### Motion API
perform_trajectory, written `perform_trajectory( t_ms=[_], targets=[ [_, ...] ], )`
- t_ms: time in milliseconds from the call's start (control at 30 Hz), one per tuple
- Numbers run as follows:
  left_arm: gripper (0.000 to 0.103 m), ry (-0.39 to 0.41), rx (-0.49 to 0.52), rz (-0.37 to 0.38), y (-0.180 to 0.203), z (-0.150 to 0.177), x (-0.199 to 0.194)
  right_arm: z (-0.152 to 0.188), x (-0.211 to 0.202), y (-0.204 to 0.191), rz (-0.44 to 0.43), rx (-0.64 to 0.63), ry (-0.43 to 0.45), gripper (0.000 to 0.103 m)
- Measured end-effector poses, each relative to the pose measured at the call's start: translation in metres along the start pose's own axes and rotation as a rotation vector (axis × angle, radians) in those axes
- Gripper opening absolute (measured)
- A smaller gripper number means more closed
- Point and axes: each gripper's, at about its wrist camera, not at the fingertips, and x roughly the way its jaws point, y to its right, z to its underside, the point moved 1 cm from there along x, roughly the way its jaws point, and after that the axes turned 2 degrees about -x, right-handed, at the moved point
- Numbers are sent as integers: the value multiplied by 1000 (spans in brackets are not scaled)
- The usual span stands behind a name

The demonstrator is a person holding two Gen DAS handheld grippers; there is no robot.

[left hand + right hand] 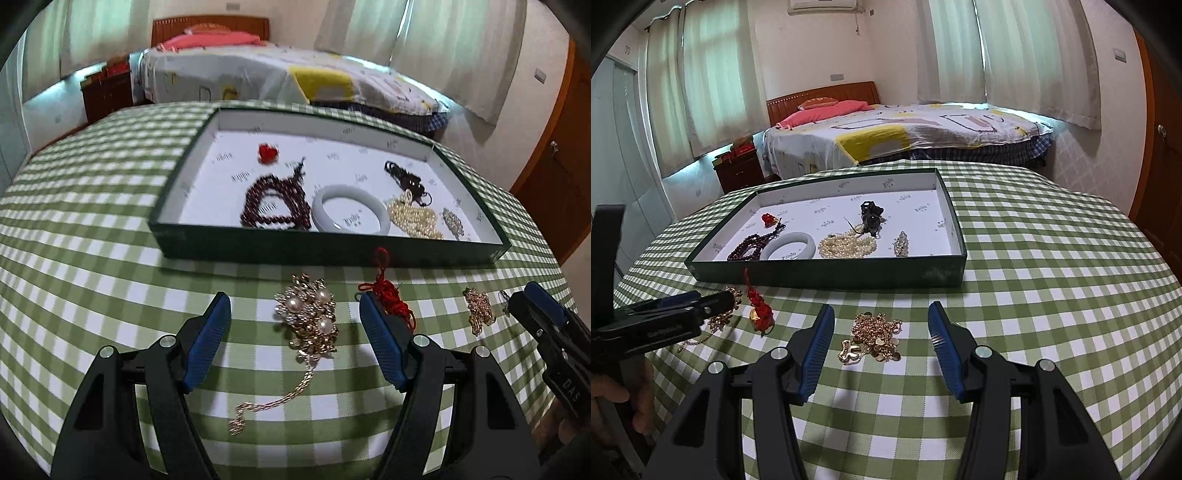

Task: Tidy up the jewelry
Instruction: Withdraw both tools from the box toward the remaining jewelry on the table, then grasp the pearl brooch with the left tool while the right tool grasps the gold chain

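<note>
Risk: left tool [295,314] open astride pearl brooch [309,314]; trailing chain may snag cloth. Right tool [881,323] open over gold chain [876,336], loose links could slip before tray [827,275].

- I see a woven cloth tablecloth [1034,258] – matt, green-and-white checked.
- The tray [177,236] looks like dull green cardboard, lined with printed white paper.
- The gold brooch [310,314] is shiny metal with glossy pearls – its chain glints too.
- The bangle [351,214] looks smooth and polished.
- My left gripper [295,310] has ribbed blue pads [207,339] on matt black plastic.
</note>
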Motion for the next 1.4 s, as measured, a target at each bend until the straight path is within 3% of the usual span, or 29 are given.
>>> perform_trajectory(
  t_ms=[200,333,400,667,867,1267,1400],
  targets=[
    [68,-7,38,-5,8,-4,7,0,1,1,-2,7,-5,52],
    [48,-8,64,-8,10,-4,6,0,1,0,-2,7,-8,52],
    [30,-9,71,-4,9,-3,6,1,2,0,-2,4,-13,52],
    [26,1,35,30,-3,-3,0,2,8,-8,-4,-18,-45,52],
    [12,36,47,31,-6,-3,-13,0,17,-13,-13,-23,-90,52],
    [12,32,25,48,-13,-1,-16,1,37,-14,-11,-17,-196,52],
    [12,32,26,47,-13,1,-18,1,38,-18,-9,-36,-200,39]
  ],
)
